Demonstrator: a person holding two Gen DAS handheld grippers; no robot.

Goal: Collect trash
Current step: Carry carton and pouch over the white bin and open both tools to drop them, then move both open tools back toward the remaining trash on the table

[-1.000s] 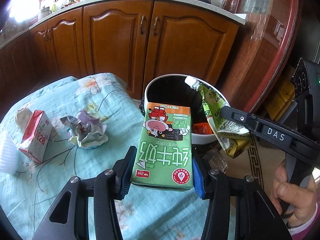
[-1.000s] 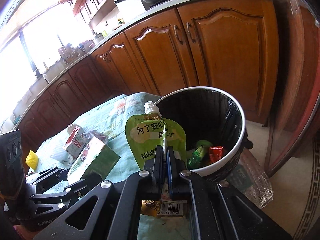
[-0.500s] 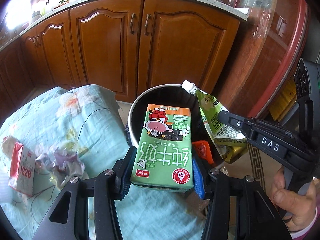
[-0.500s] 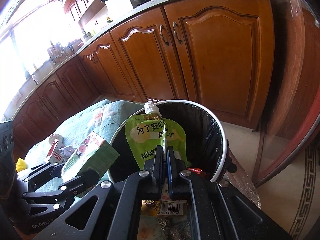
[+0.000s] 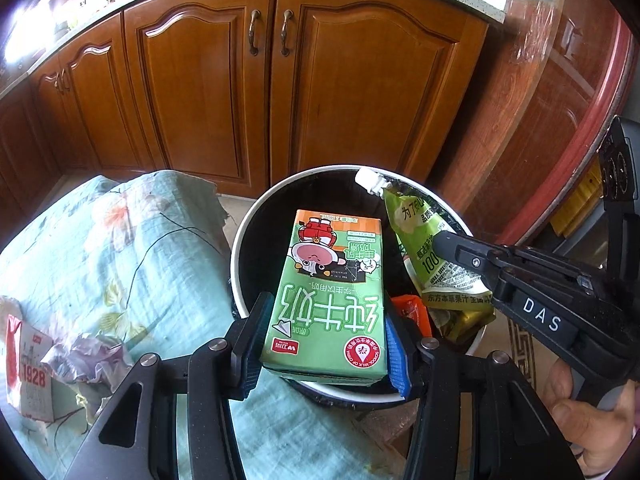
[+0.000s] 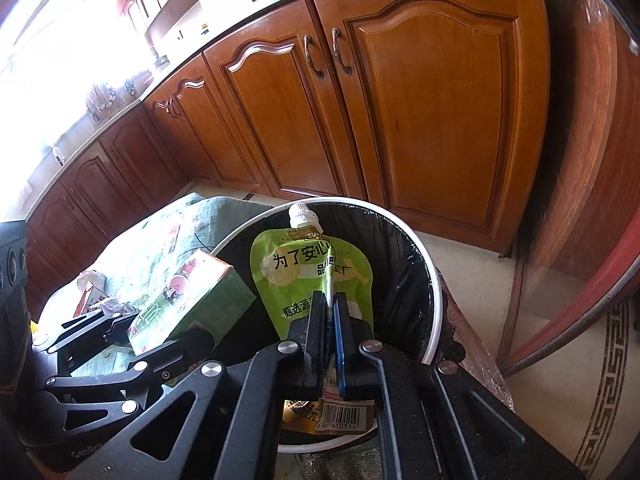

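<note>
Left gripper point(image 5: 326, 344) clamps a green rectangular milk carton point(image 5: 332, 296) by its sides, held over the round white-rimmed bin with black liner point(image 5: 240, 248). Right gripper point(image 6: 329, 304) is pinched tight on a flat green spouted drink pouch point(image 6: 308, 268), also above the bin mouth. A red-and-white small carton point(image 5: 28, 372) and crumpled paper wad point(image 5: 88, 360) lie on the pale-blue floral cloth point(image 5: 80, 264).

The green milk carton point(image 5: 326, 304) shows "纯牛奶", upside down, and a red seal "SCHOOL MILK OF CHINA". Green pouch point(image 6: 310, 280): "为了安心", w/ barcode partly readable. Right gripper point(image 5: 444, 240) body: "DAS". Red-white carton point(image 5: 28, 376): "1928".
</note>
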